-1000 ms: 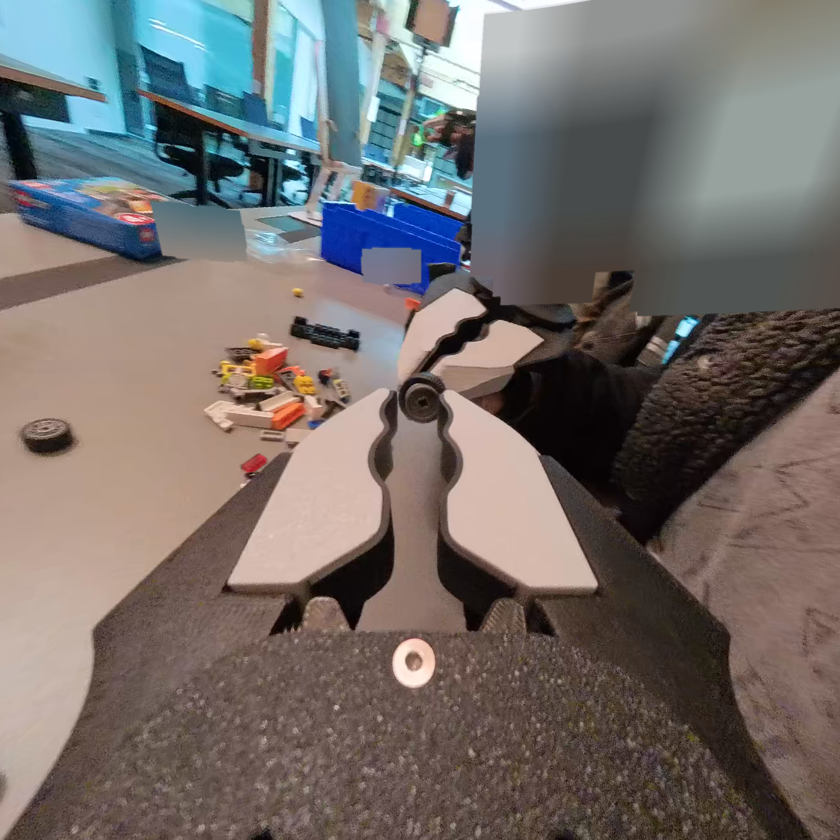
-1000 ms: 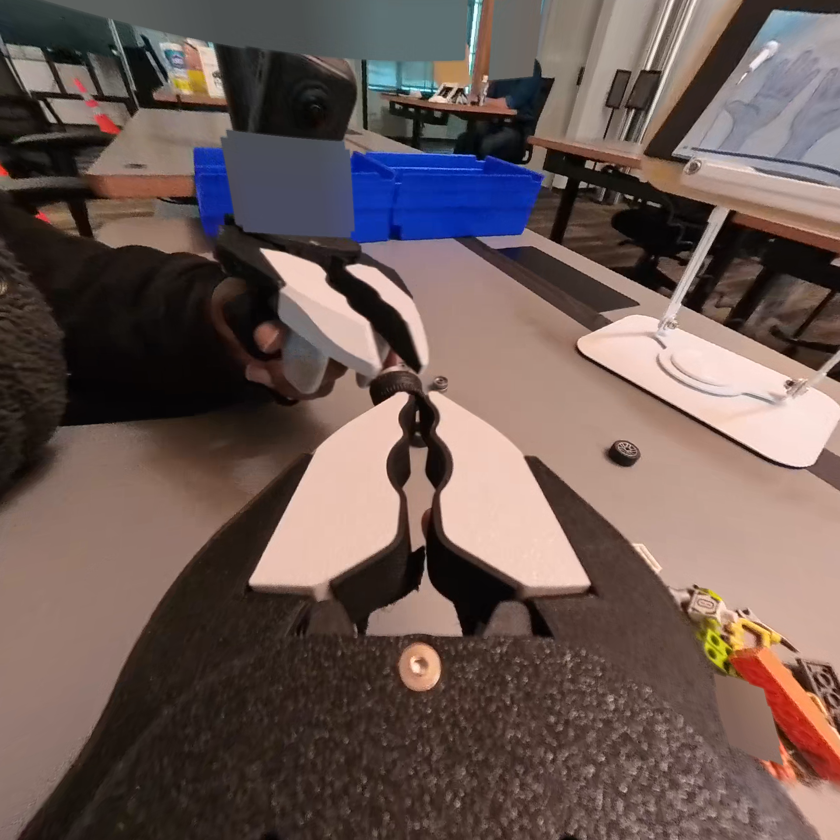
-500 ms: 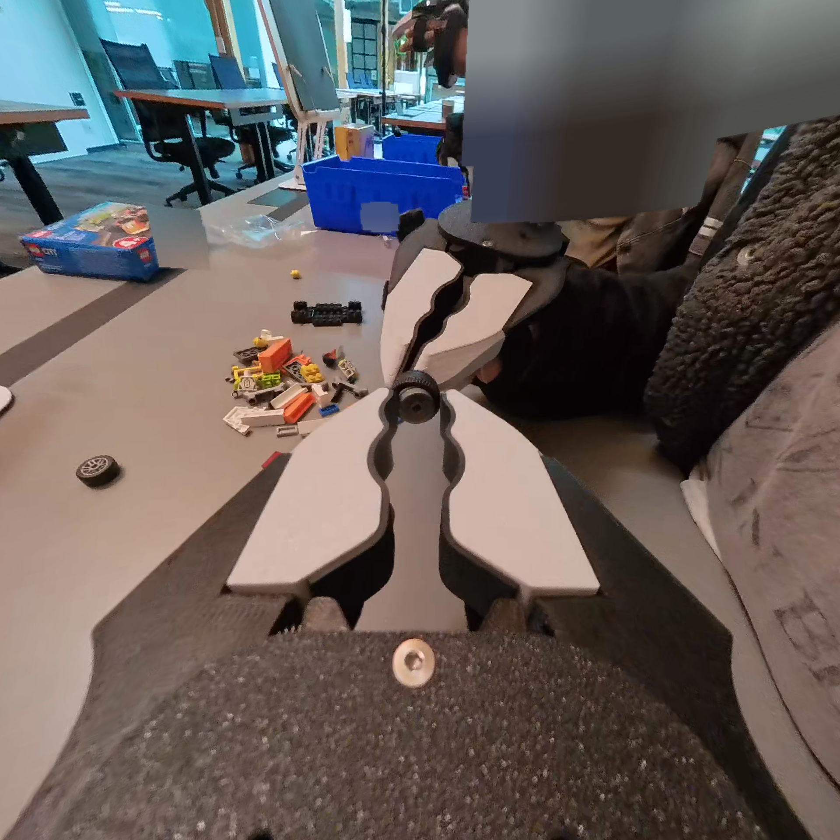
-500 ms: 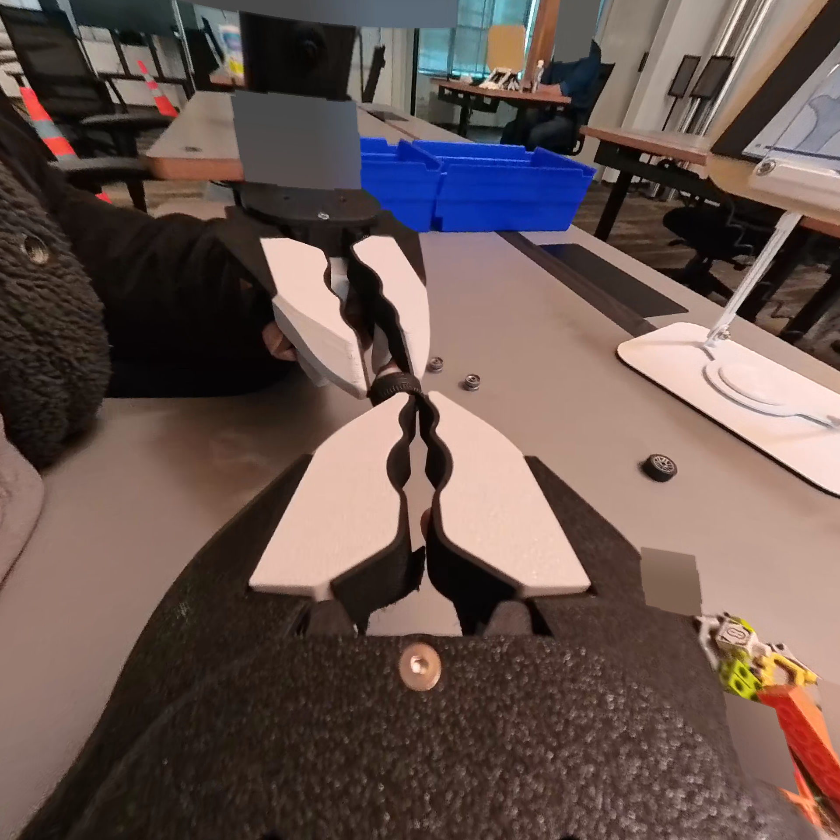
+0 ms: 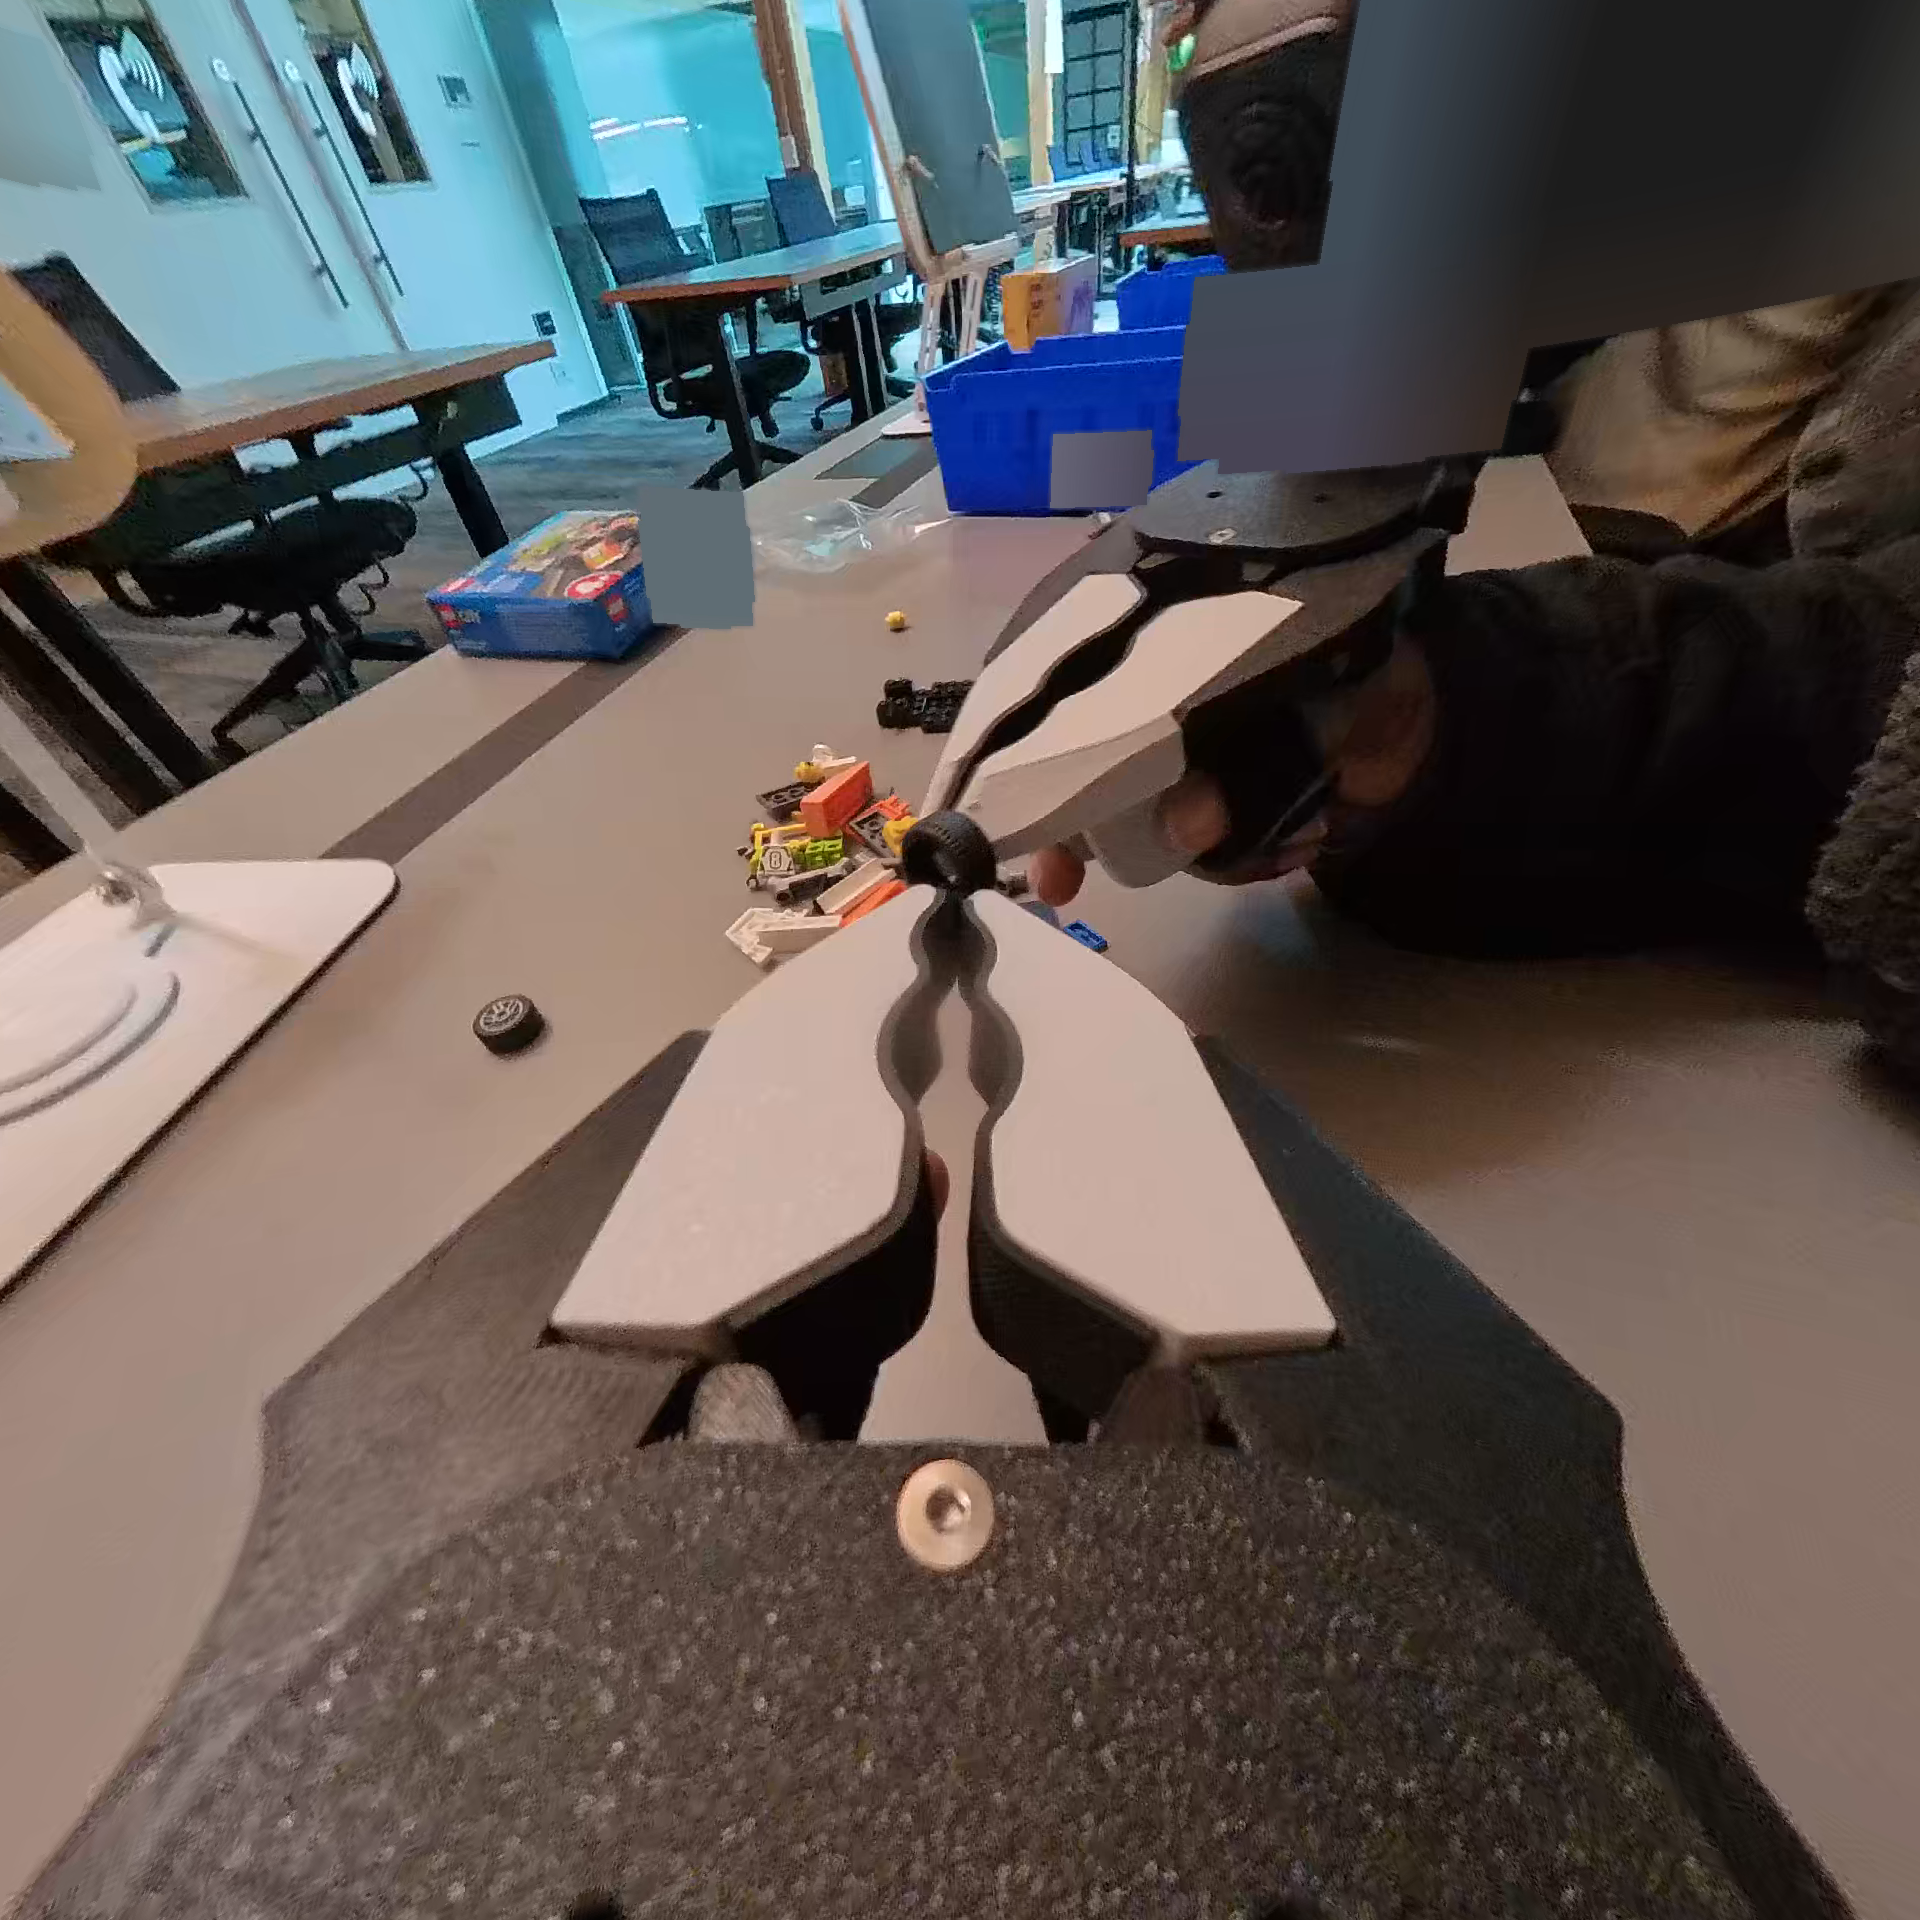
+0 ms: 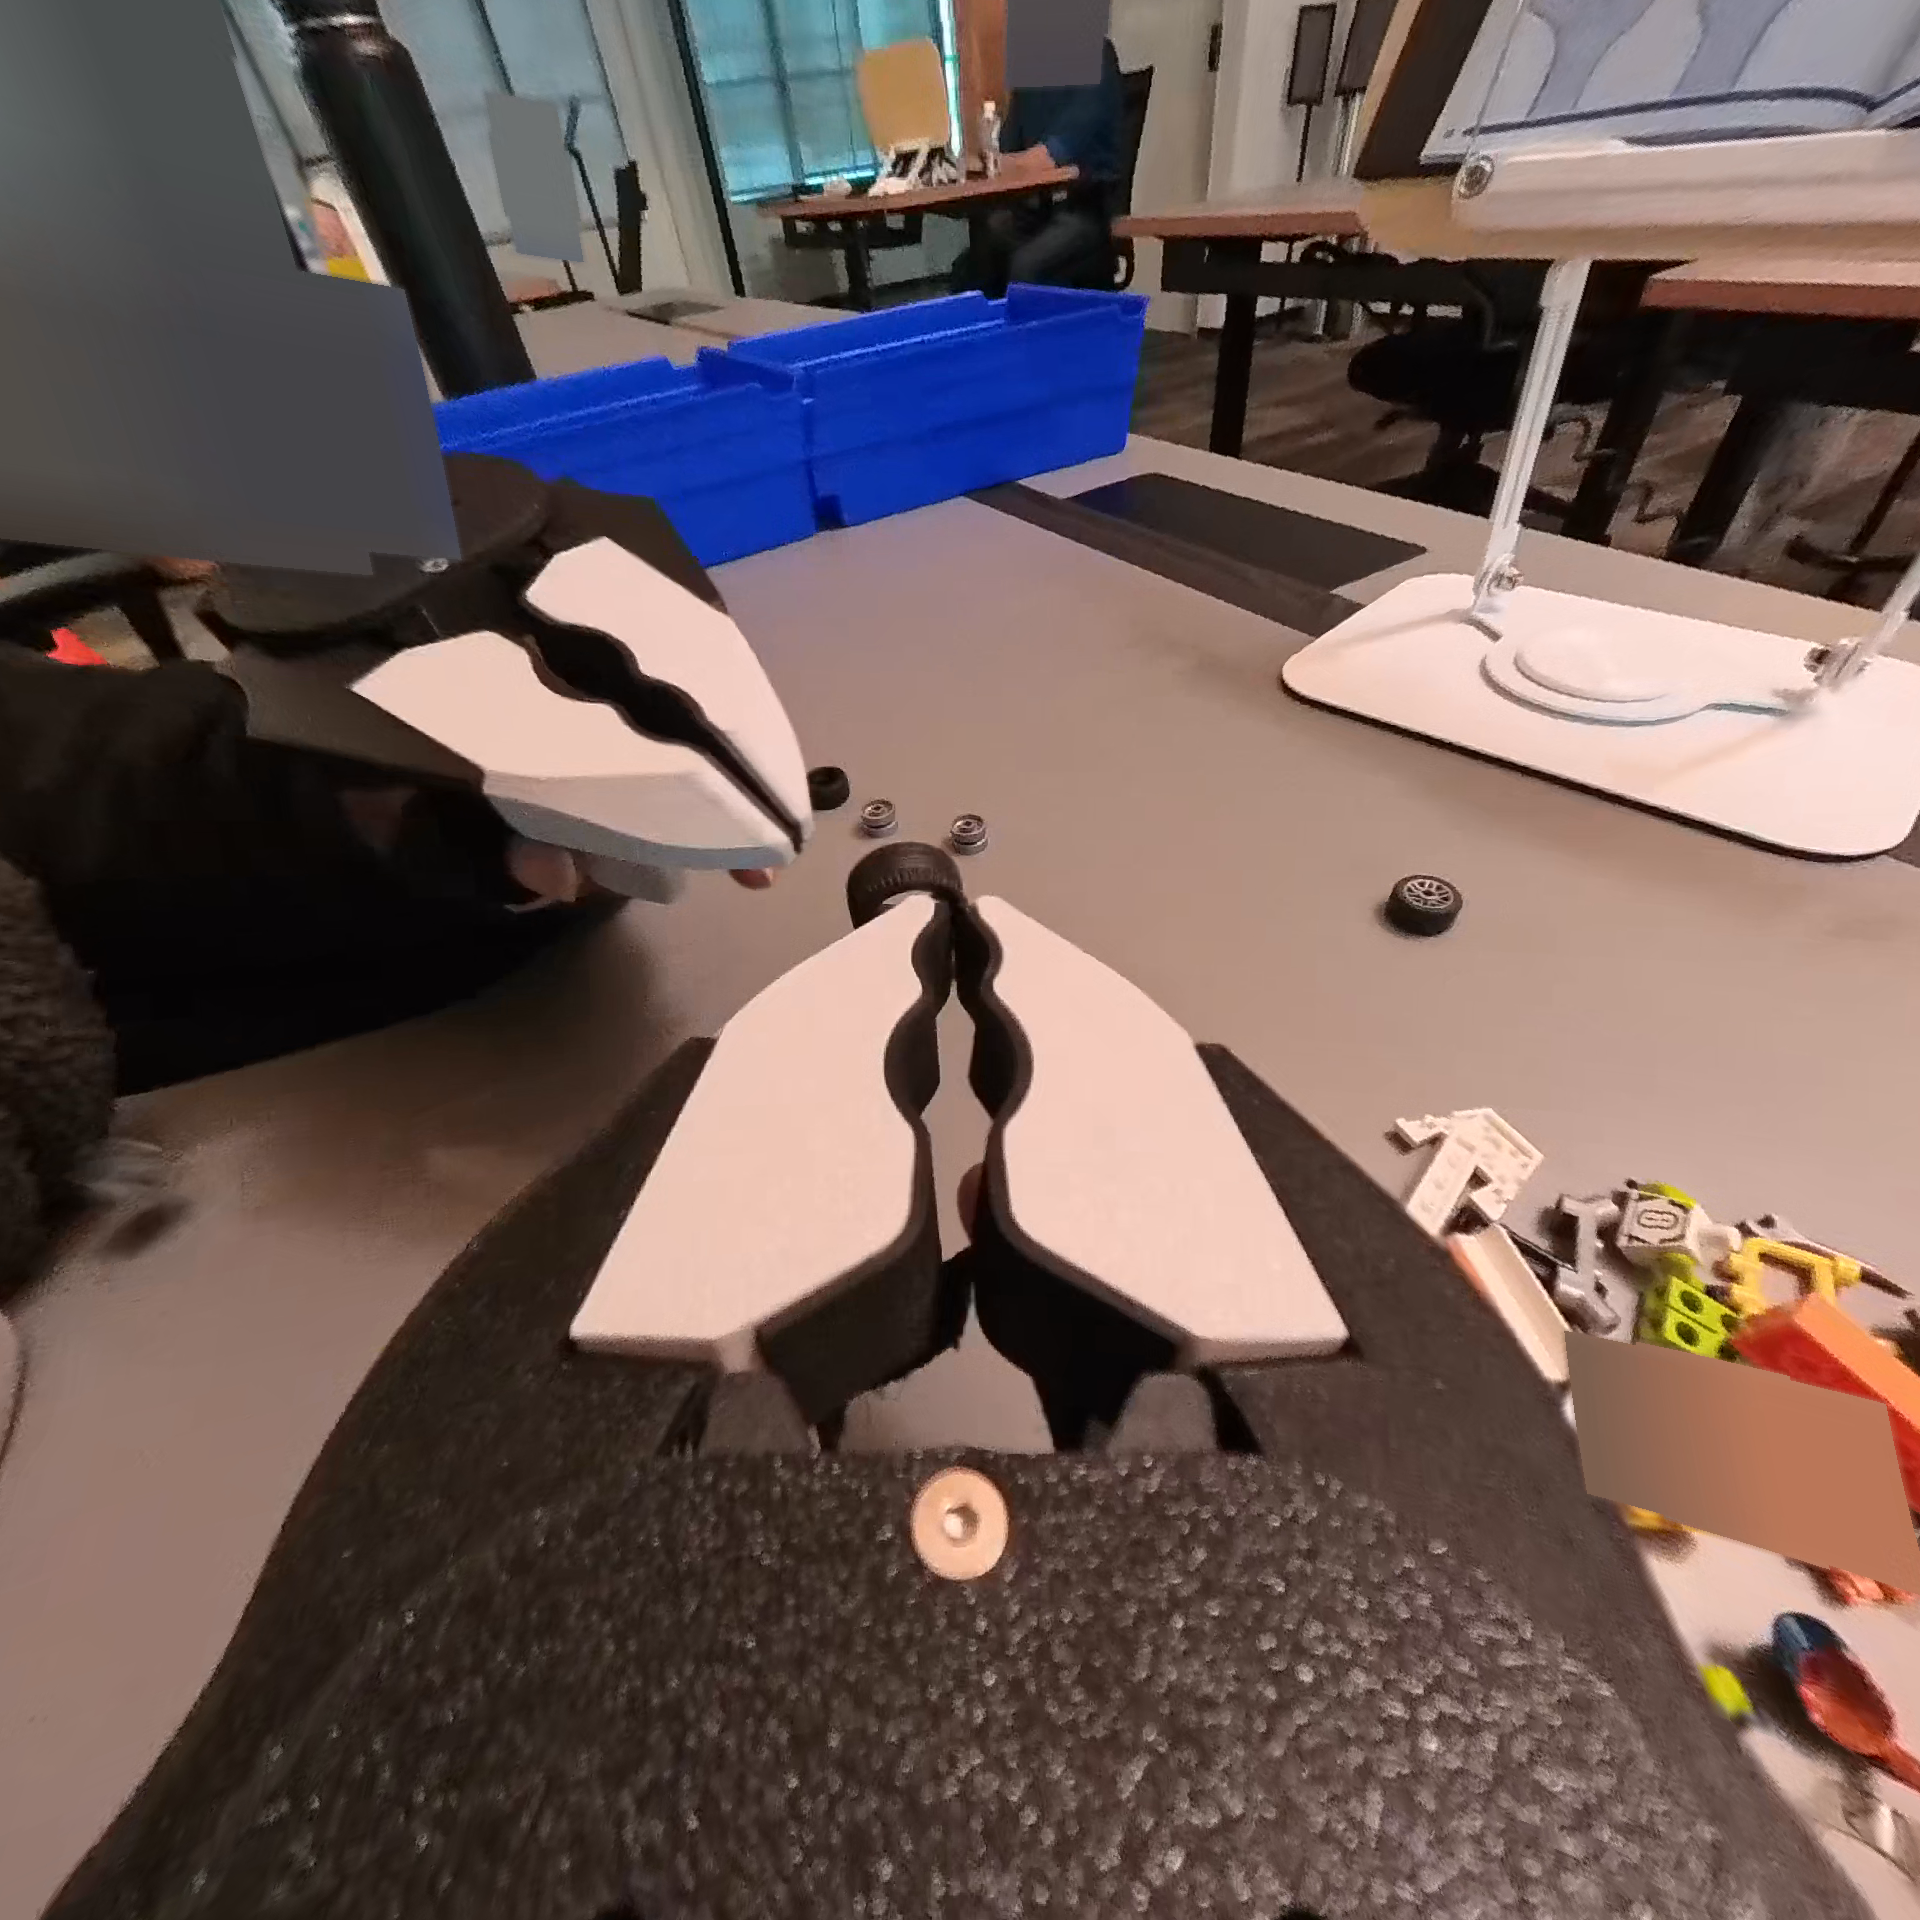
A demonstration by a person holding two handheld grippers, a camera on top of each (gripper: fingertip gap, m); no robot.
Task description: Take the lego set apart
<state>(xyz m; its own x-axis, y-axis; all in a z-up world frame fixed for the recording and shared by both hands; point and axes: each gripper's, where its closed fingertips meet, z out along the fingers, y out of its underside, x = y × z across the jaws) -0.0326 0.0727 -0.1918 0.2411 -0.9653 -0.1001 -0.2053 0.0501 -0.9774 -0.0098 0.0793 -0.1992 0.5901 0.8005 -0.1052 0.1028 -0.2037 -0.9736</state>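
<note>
My right gripper (image 6: 951, 906) is shut on the wall of a small black tyre (image 6: 899, 868) and holds it just above the grey table (image 6: 1143, 831). The tyre looks like a bare ring. In the left wrist view the tyre (image 5: 951, 847) hangs from the right gripper's tips (image 5: 940, 816), just beyond my left gripper (image 5: 948, 909). The left gripper is shut, with nothing visible between its tips. In the right wrist view it (image 6: 795, 836) is a little to the left of the tyre and does not touch it. A pile of loose bricks (image 5: 821, 852) lies behind.
Two small grey hubs (image 6: 880, 818) (image 6: 968, 831) and another black tyre (image 6: 828, 784) lie beyond the grippers. A whole wheel (image 6: 1425, 902) lies to the right. Blue bins (image 6: 831, 416), a white stand base (image 6: 1610, 727), a black chassis piece (image 5: 925, 701) and a blue box (image 5: 540, 597) are on the table.
My left gripper held the wheel between its tips; it has come off it, closed fully and drawn aside. My right gripper has kept its pinch on the tyre.
</note>
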